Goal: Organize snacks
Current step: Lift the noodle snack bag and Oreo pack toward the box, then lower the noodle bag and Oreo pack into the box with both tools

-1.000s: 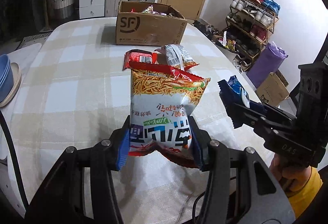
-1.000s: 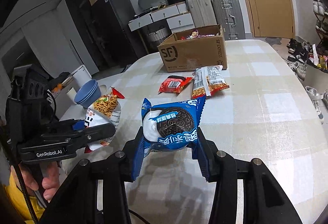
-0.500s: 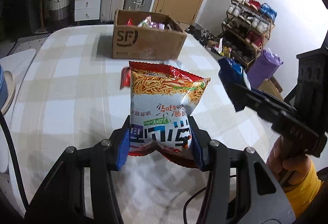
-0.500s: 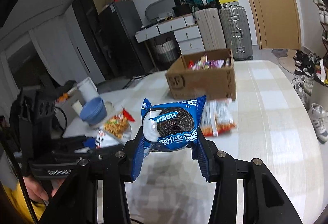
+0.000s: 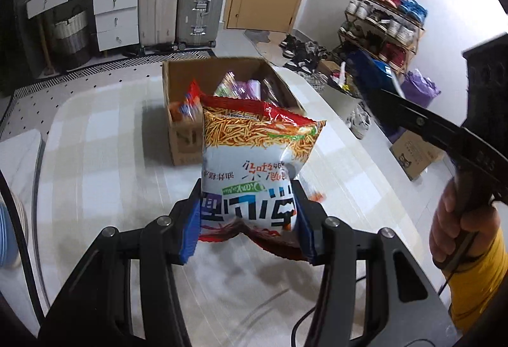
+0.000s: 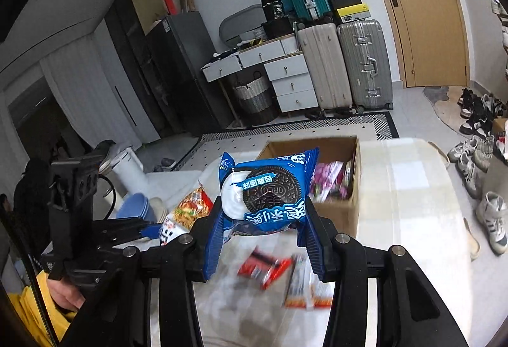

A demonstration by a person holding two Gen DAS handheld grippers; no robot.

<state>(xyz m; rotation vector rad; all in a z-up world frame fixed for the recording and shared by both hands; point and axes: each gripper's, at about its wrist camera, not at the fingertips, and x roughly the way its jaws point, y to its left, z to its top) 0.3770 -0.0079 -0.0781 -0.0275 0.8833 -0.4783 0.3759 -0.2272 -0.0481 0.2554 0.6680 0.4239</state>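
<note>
Both packs are now carried up close to the cardboard box (image 5: 222,86). Noodle-snack bag (image 5: 254,162) is clamped in the left hand-held gripper (image 5: 247,220), Oreo pack (image 6: 266,191) in the right hand-held gripper (image 6: 263,232). Drop-in is likely next; blurred packets (image 6: 285,270) are left on the desk (image 6: 412,188) short of the box.

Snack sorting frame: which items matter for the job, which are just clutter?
Job:
- noodle snack bag in left hand-held gripper
- Oreo pack in right hand-held gripper
- cardboard box
- loose packets on table

Clutter:
- suitcases
- drawers
- shoe rack
- blue bowls
</note>
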